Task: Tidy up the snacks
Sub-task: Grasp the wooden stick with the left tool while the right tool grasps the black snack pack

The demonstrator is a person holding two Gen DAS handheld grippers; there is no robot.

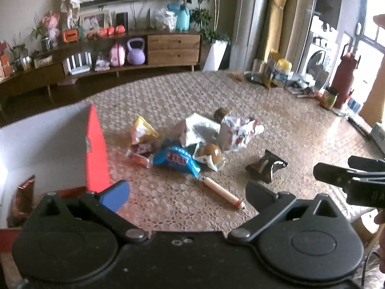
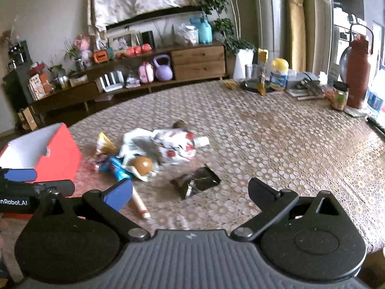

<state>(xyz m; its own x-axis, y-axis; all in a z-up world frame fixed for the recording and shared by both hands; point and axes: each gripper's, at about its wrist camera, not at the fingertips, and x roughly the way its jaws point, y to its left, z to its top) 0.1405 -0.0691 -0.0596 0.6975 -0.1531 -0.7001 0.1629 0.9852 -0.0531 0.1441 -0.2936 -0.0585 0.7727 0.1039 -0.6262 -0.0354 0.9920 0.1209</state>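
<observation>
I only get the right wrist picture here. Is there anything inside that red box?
Observer: Yes. The left wrist view looks into the red box, and one shiny foil packet stands against its white inner wall.
Operator: And the other tool, is it holding something?
Observer: No. The left gripper has its jaws wide apart with nothing between them. Only the table and a pink stick snack show in the gap.
</observation>
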